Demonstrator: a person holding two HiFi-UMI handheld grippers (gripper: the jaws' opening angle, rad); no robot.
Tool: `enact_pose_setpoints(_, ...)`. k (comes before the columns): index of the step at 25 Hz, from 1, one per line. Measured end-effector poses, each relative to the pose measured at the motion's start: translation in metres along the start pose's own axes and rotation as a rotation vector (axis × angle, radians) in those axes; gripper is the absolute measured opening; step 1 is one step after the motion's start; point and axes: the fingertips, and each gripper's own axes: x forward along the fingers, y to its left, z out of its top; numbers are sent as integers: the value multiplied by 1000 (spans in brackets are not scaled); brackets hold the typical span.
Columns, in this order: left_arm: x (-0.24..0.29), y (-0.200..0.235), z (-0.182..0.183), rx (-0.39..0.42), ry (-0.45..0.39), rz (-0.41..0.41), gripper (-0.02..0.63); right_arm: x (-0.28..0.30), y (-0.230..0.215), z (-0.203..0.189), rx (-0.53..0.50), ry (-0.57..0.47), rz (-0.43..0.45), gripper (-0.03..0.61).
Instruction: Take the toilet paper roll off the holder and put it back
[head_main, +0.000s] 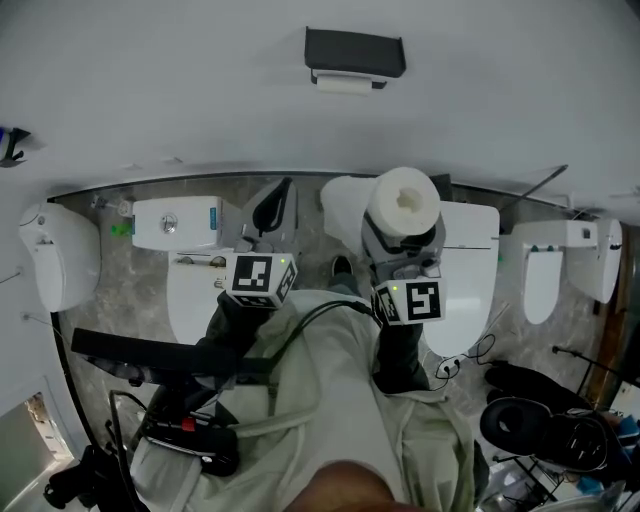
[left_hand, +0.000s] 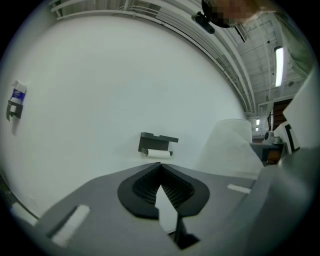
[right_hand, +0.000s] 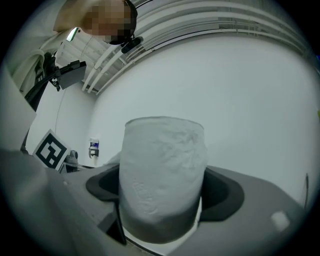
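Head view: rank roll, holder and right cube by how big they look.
1. Roll and holder: nearly alike. The roll may edge it, but it is held nearer the camera, so I won't rank them.
2. Right cube: smallest.

Plain white wall ahead of left claw and right claw. Grey marbled floor below. White toilet left of left claw, another right of right claw. Strip light lit overhead, right.

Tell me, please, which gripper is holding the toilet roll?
The right gripper, shut around the toilet roll; the left gripper is shut on nothing.
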Motion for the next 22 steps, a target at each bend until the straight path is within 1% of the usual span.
enact_pose_setpoints(3, 2, -3, 3, 3, 0, -4, 6, -2, 1, -2, -2, 1, 6, 446)
enact_pose_setpoints(9, -5, -1, 0, 7, 6, -5, 6, -4, 1, -2, -6, -13, -10, 446)
enact_pose_setpoints(13, -8, 2, -4, 7, 7, -3, 6, 5, -6, 6, -47, -36, -8, 446)
enact_pose_setpoints(16, -9, 2, -4, 7, 4, 1, 6, 18, -19, 18, -90, -60, -12, 446)
enact_pose_setpoints(22, -15, 2, -3, 8, 4, 15, 6, 51, -48, 55, -128, -136, -32, 446)
